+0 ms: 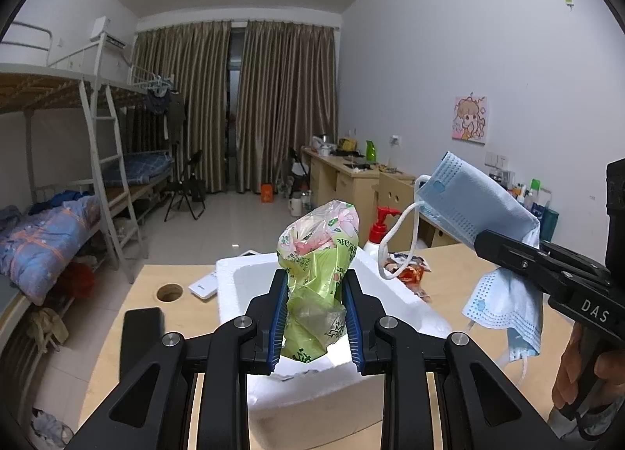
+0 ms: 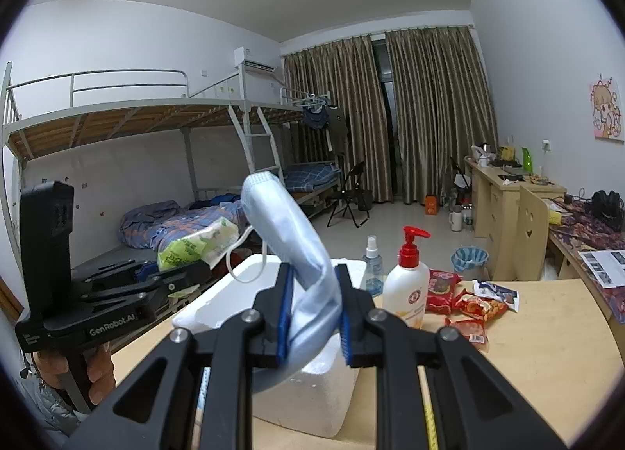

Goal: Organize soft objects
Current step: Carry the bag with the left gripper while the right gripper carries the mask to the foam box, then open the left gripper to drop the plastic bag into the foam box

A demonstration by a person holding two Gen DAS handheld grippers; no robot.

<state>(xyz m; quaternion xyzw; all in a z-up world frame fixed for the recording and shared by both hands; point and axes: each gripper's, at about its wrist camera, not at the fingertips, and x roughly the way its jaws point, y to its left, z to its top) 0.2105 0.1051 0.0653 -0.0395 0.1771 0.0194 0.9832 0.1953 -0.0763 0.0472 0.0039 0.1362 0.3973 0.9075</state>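
Your left gripper (image 1: pixel 314 317) had its blue pads clamped on a green plastic tissue pack (image 1: pixel 318 278), jaws only partly apart, the pack squeezed between them and standing up above the fingertips. Right under and just beyond those fingers sat the white foam box (image 1: pixel 242 278), open side up, so the pack hung over its hollow without touching it.

Your right gripper (image 2: pixel 314 313) was pinched on a bunch of light blue face masks (image 2: pixel 289 239), jaws narrow, the masks arching up and to the left of the fingertips with a white ear loop (image 2: pixel 244 254) dangling. Beneath these fingers the same foam box rested on the pale wooden table (image 2: pixel 547 352). From the left wrist view, the masks hung to the right of the pack, above the table and beside the box.

Right of your right fingers stood a white lotion pump bottle (image 2: pixel 406 278) with a red pump, a clear spray bottle (image 2: pixel 373 266) just behind it, and red snack packets (image 2: pixel 465 305) lay farther right. Left of your left fingers, a black phone (image 1: pixel 140 336) lay flat near a round cable hole (image 1: pixel 170 291).
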